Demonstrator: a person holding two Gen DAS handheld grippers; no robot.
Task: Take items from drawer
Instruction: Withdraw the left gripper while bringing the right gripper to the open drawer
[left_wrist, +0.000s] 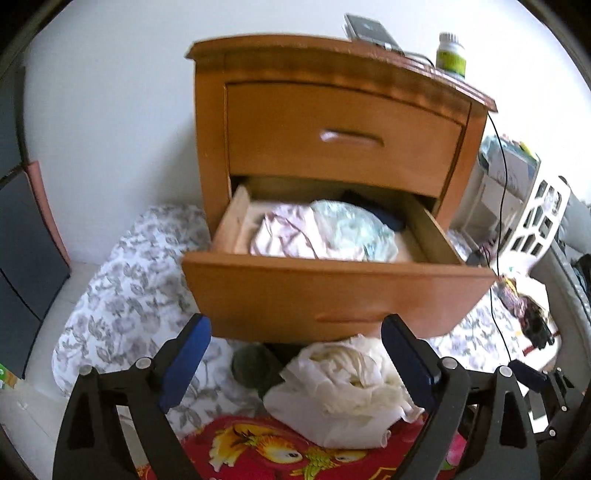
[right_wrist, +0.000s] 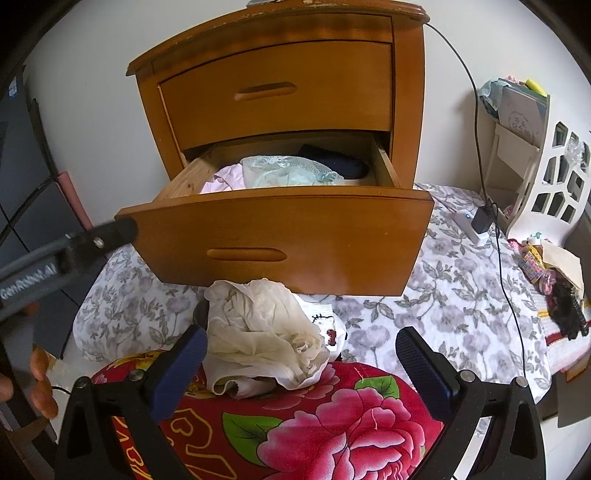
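Lower drawer (left_wrist: 332, 288) of wooden nightstand (left_wrist: 210, 147): pulled out; contents a pink-white cloth (left_wrist: 284, 236) toward its left, a pale blue-green bundle (left_wrist: 351, 229) mid-drawer with long axis across the drawer's width, a dark item (left_wrist: 384, 218) behind at back right. Below drawer front, on red floral blanket (right_wrist: 332, 424): crumpled cream cloth (left_wrist: 351, 380), already outside. Left gripper (left_wrist: 295, 365): fingers wide apart, nothing clamped, drawer ahead and above, judged slightly nearer; right gripper (right_wrist: 301, 365): fingers apart, empty, lower beneath drawer front.
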